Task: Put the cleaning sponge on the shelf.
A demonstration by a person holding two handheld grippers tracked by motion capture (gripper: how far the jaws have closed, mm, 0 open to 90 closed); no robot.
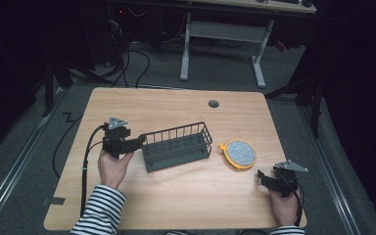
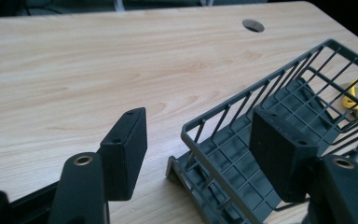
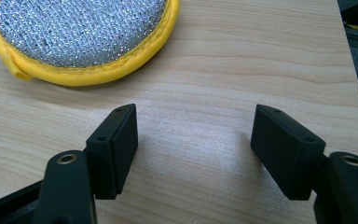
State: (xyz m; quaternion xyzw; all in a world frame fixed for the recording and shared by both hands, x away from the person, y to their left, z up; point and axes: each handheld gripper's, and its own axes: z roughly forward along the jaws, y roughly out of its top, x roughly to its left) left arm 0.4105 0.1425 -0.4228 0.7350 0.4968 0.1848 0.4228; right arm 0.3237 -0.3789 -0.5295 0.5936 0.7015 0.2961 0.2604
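**mike_t:** Two grippers were on the light wooden table (image 1: pixel 176 196), right? What was the left gripper (image 1: pixel 138 142) doing with that dark grey wire basket (image 1: pixel 176 146)?

**rigwatcher:** It sat at the basket's left short end. In the left gripper view its jaws stood wide apart, one pad (image 2: pixel 125 151) over bare table outside the basket, the other pad (image 2: pixel 279 156) over the inside of it, so the end rim ran between them with neither pad pressing on it. Not gripping anything.

**mike_t:** Where was the basket itself?

**rigwatcher:** Flat on the table, about the middle, long side running left to right, slightly angled. Just to its right lay the round silver scouring pad with the yellow rim (image 1: pixel 240 153), apart from the basket.

**mike_t:** And the right gripper (image 1: pixel 261 176)?

**rigwatcher:** Near the table's front right corner, jaws also spread with nothing between them, just bare wood. Scouring pad was near, ahead of its tips.
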